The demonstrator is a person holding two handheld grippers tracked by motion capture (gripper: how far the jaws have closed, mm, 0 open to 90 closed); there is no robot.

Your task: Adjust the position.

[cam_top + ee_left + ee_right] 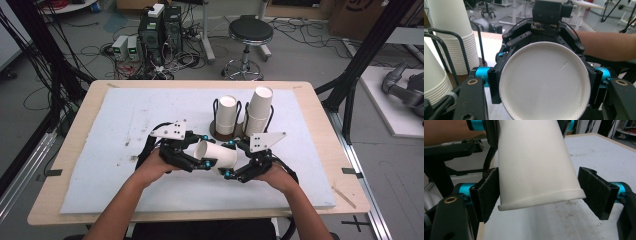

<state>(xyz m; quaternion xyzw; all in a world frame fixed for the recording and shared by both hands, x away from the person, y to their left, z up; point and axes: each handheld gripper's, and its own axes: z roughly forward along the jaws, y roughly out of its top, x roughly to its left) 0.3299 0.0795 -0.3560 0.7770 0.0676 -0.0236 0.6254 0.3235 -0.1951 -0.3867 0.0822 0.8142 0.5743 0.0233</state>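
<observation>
Gripping a white paper cup (216, 155) lying sideways above the middle of the bench (70, 150), the left gripper (192, 159) has its jaws closed on the cup's narrower end. The right gripper (239, 161) stands wide around the rim end, its right pad (596, 192) clear of the wall; the left pad (487, 192) sits so close that contact is hard to judge. Just behind stand two wire holders (226, 131) with cup stacks (258, 111). Open mat lies toward the left edge. The left gripper's pads are hidden behind the cup.
</observation>
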